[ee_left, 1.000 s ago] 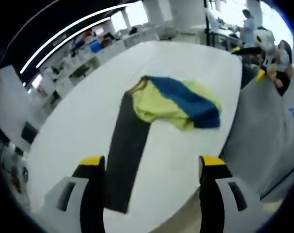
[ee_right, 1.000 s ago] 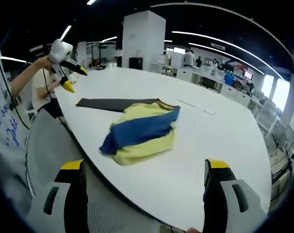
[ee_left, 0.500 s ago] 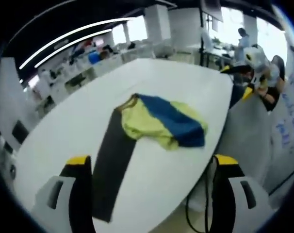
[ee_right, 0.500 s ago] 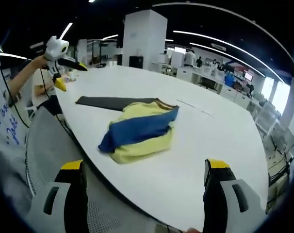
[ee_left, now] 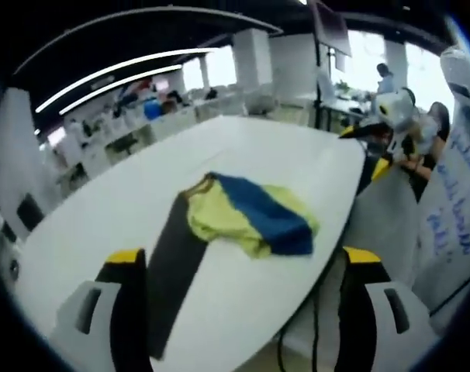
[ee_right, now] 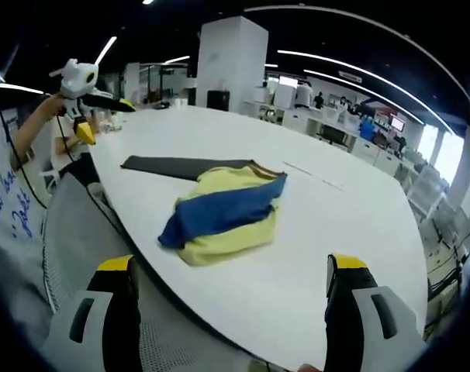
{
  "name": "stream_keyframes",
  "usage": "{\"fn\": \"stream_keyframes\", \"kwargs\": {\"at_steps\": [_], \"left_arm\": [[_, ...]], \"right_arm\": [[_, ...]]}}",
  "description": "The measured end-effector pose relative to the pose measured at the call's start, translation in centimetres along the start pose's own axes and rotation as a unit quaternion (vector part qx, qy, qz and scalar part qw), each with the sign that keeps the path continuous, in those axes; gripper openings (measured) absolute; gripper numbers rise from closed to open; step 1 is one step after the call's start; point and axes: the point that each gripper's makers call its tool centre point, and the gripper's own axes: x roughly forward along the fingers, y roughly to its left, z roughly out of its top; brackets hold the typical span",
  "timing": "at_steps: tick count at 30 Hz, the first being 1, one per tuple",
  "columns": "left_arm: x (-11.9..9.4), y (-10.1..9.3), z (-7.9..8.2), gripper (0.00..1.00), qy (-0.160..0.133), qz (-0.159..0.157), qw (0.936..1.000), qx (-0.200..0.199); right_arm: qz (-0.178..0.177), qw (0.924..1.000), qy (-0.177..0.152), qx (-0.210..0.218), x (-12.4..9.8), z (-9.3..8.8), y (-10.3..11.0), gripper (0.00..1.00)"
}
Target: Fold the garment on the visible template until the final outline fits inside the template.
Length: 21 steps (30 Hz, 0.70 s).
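Note:
A crumpled yellow and blue garment (ee_left: 250, 221) (ee_right: 223, 213) lies on the white table (ee_left: 103, 209) (ee_right: 343, 232), near its edge. It covers one end of a dark grey rectangular template (ee_left: 173, 267) (ee_right: 173, 165) that lies flat. My left gripper (ee_left: 244, 256) is open and empty, held back from the table above the template's free end. In the right gripper view it appears far left, in a hand (ee_right: 84, 81). My right gripper (ee_right: 231, 263) is open and empty, off the table edge in front of the garment. The left gripper view has it at the upper right (ee_left: 386, 120).
A person's white clothing with blue writing stands beside the table (ee_left: 452, 217) (ee_right: 10, 209). Grey mesh (ee_right: 88, 232) sits below the table edge. A white pillar (ee_right: 229, 62) and office desks stand far behind. A cable (ee_left: 316, 310) hangs off the table edge.
The left gripper has drawn back from the table and to the left in the right gripper view. The garment and template have not moved. Both grippers stay open.

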Motion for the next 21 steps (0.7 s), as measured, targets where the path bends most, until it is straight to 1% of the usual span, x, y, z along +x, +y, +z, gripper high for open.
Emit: {"fn": "stream_keyframes", "kwargs": {"at_steps": [1, 3, 5, 7, 11, 14, 21], "left_arm": [[-0.04, 0.04, -0.14, 0.99, 0.004, 0.007, 1.0, 0.003], [-0.26, 0.32, 0.08, 0.99, -0.005, 0.023, 0.9997, 0.007], [-0.44, 0.3, 0.17, 0.99, -0.009, 0.028, 0.9995, 0.005], [-0.52, 0.19, 0.23, 0.99, -0.011, 0.032, 0.9994, 0.0], [-0.4, -0.35, 0.0, 0.99, -0.006, 0.028, 0.9996, -0.001], [-0.55, -0.25, 0.19, 0.99, -0.019, 0.042, 0.9987, -0.02], [-0.62, -0.56, 0.14, 0.99, -0.018, 0.045, 0.9985, -0.024]], "right_arm": [[0.001, 1.0, 0.002, -0.001, 0.01, -0.02, 0.05, 1.0], [0.001, 1.0, 0.004, -0.004, 0.03, -0.03, 0.1, 1.0], [0.001, 1.0, 0.005, -0.005, 0.05, -0.03, 0.08, 1.0], [0.001, 1.0, 0.006, -0.005, 0.08, -0.01, 0.09, 1.0], [0.003, 1.0, 0.006, -0.007, 0.2, 0.12, 0.08, 1.0], [0.002, 1.0, 0.006, -0.007, 0.27, 0.22, 0.02, 1.0], [0.0, 1.0, 0.007, -0.005, 0.27, 0.15, -0.01, 1.0]]}}
